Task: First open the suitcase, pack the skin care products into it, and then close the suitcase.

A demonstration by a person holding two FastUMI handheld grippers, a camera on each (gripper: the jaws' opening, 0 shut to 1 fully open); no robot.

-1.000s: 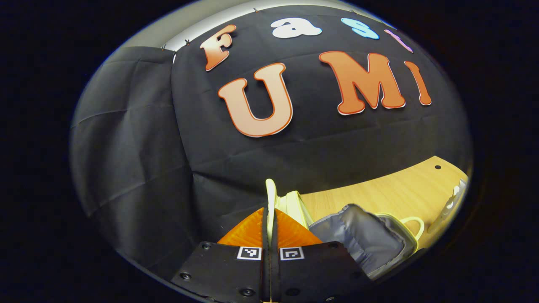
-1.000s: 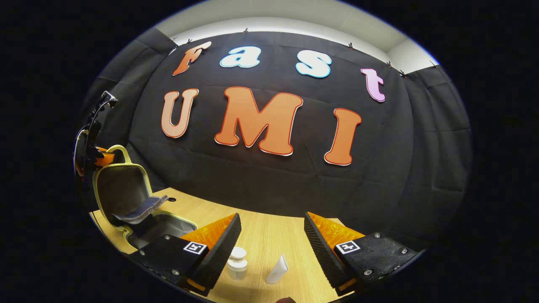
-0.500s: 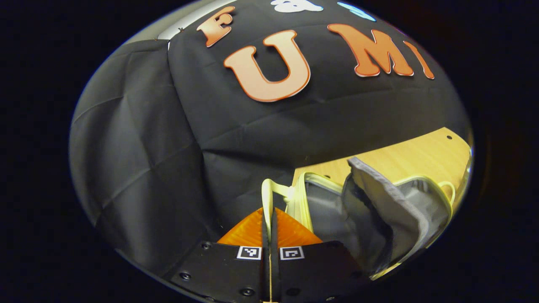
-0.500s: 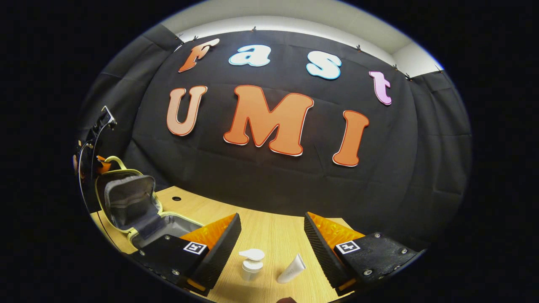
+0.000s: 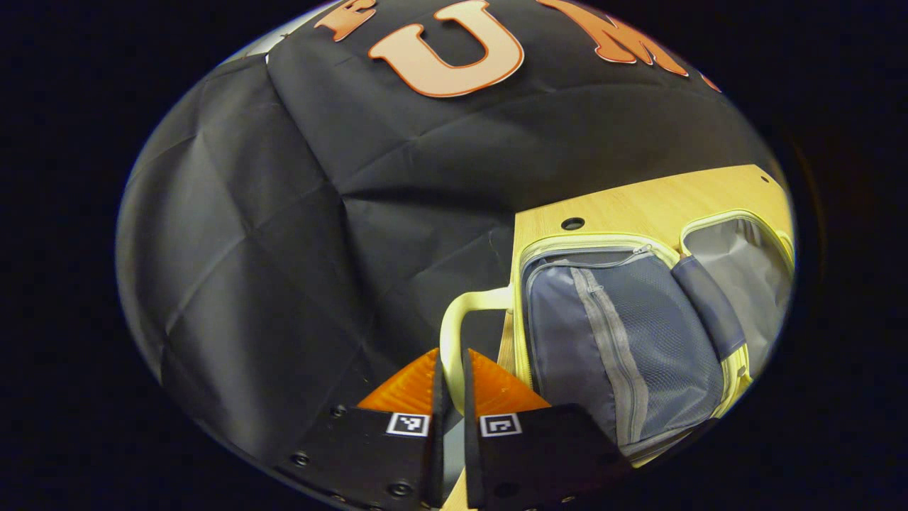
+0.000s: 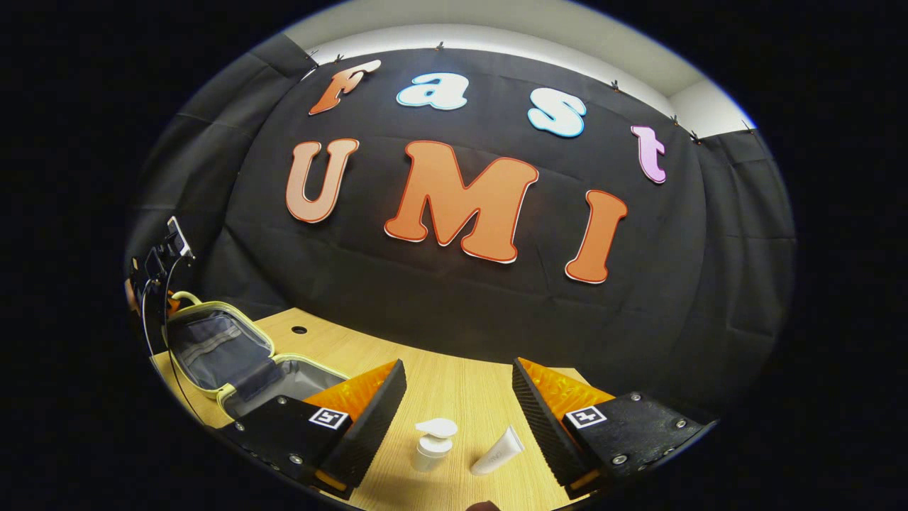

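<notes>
The pale yellow suitcase lies open on the wooden table. Its lid [image 5: 617, 333], lined in grey with a mesh zip pocket, is folded back almost flat, and the grey-lined base [image 5: 741, 262] lies beyond it. My left gripper [image 5: 451, 372] is shut on the lid's yellow handle [image 5: 454, 319]. In the right gripper view the open suitcase [image 6: 220, 348] sits at the far left with the left gripper [image 6: 152, 280] behind it. My right gripper [image 6: 457, 390] is open above the table, with a white pump bottle [image 6: 433, 447] and a white tube [image 6: 496, 454] standing between and below its fingers.
The wooden table [image 6: 454, 383] runs up to the black cloth wall. A small round hole [image 6: 299, 330] is in the tabletop behind the suitcase; the same hole [image 5: 572, 223] lies just past the lid. Bare wood separates the suitcase from the two products.
The lid has swung from upright down to nearly flat, my left gripper following it by the handle. The right gripper shifted slightly, bringing the bottle and tube more into sight.
</notes>
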